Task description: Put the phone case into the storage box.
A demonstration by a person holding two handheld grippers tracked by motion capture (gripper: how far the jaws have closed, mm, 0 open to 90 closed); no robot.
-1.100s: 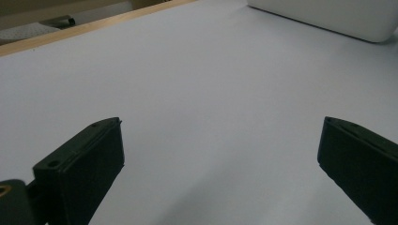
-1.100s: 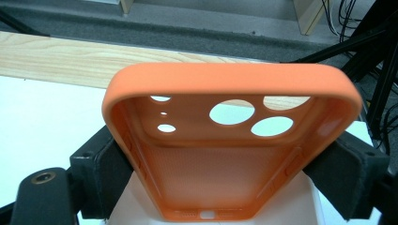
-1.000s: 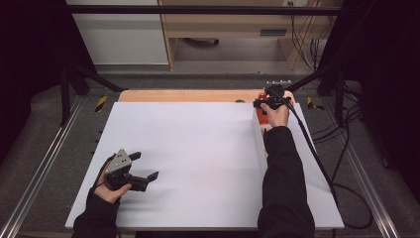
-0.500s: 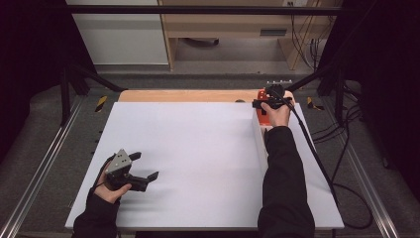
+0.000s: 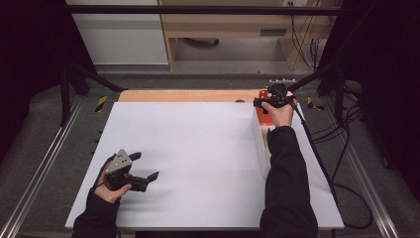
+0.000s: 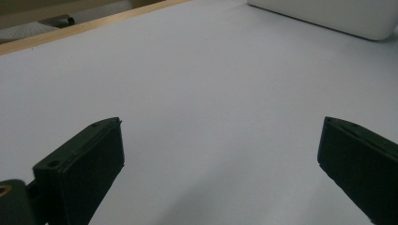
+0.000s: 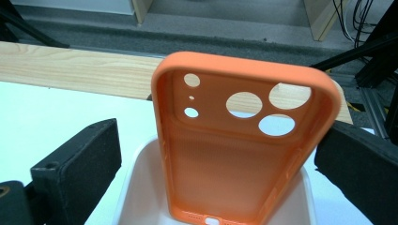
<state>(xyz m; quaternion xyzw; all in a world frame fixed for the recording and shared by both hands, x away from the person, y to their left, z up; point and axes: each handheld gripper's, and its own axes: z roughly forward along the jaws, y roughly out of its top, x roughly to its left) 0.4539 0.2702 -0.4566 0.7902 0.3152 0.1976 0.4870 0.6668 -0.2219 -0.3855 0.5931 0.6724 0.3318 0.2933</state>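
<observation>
High view gives me my landmark, the long white tray (image 5: 261,144) lying along the right side of the white surface (image 5: 198,158), so I place everything against it. At the tray's far end I see my right gripper (image 5: 267,101) held over it, with the orange phone case (image 5: 263,106) showing as a patch of orange just under and beside the hand. Through the right gripper view the phone case (image 7: 239,140) stands upright inside the tray (image 7: 136,187), its open inner side facing me, the camera cut-outs at its top and its lower edge down in the tray's end. My right jaws have just been opening; they now stand released, one on each side of the case. The left one is clearly apart from the case; the right one sits very close to the case's edge, and I cannot tell whether it touches. A strip of bare wooden edge (image 7: 70,70) runs beyond the tray's far end. Well away from the tray, toward the near left corner of the surface, my left gripper (image 5: 143,168) is held low in the left hand (image 5: 111,186), pointing toward the tray. In the left gripper view its jaws are spread wide with nothing between them but bare white surface (image 6: 211,93), and a side of the tray (image 6: 328,16) shows far ahead at the top.
</observation>
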